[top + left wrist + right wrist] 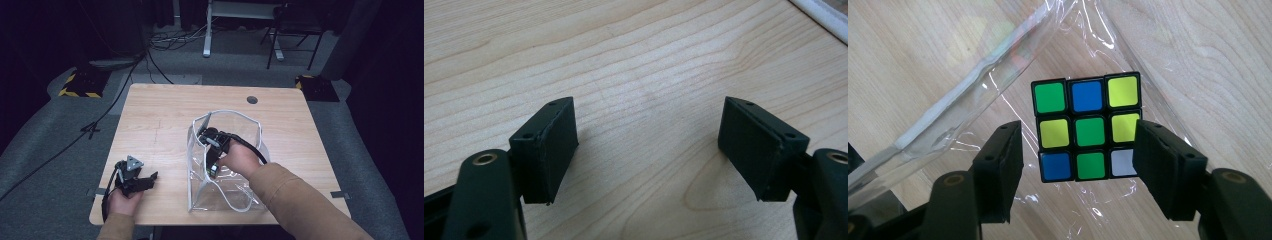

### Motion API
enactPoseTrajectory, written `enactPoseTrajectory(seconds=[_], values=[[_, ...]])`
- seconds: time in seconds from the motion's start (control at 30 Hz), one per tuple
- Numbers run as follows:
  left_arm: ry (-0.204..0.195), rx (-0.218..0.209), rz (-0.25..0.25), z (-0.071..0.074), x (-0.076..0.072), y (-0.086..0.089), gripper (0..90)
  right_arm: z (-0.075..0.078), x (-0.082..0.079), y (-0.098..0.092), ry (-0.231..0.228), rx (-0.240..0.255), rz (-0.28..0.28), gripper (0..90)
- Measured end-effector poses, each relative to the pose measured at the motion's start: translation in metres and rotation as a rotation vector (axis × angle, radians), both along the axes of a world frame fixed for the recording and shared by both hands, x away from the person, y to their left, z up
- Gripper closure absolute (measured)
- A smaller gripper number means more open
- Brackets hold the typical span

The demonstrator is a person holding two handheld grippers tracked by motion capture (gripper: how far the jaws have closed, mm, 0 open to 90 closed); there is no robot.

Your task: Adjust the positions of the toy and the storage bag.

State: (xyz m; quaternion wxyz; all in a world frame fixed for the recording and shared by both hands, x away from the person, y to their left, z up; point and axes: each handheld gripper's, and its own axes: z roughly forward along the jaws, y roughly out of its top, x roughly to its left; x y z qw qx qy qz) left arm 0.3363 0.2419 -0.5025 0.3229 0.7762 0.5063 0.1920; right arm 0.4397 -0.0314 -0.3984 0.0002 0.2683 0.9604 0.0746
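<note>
Inside the clear plastic bag with white trim (200, 150), standing near the middle of the pale wooden table (160, 110): right gripper (1078, 150), jaws spread either side of the black-framed puzzle cube with green, blue, yellow and white stickers (1087, 129), right pad at the cube's edge, left pad apart from it, no grip visible. Cube lying on the bag's clear floor. Near the table's front left corner: left gripper (649, 145), jaws wide apart over bare wood, holding nothing.

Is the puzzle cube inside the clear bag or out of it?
Inside. In the right gripper view the cube lies on the clear bag floor; in the high view the right gripper reaches in through the bag's open top.
</note>
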Motion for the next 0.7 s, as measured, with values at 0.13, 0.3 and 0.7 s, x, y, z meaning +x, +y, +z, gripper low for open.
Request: enactPoseTrajectory(seconds=[0.13, 0.3, 0.7], values=[[0.000, 0.000, 0.000, 0.000, 0.000, 0.000, 24.3, 0.002, 0.000, -0.002, -0.005, -0.007, 0.004, 36.0], [0.000, 0.000, 0.000, 0.000, 0.000, 0.000, 24.3, 0.009, -0.003, -0.007, -0.002, 0.017, -0.053, 34.7], [0.000, 0.001, 0.000, 0.000, 0.000, 0.000, 24.3, 0.023, -0.004, -0.024, -0.048, 0.022, -0.092, 35.6]])
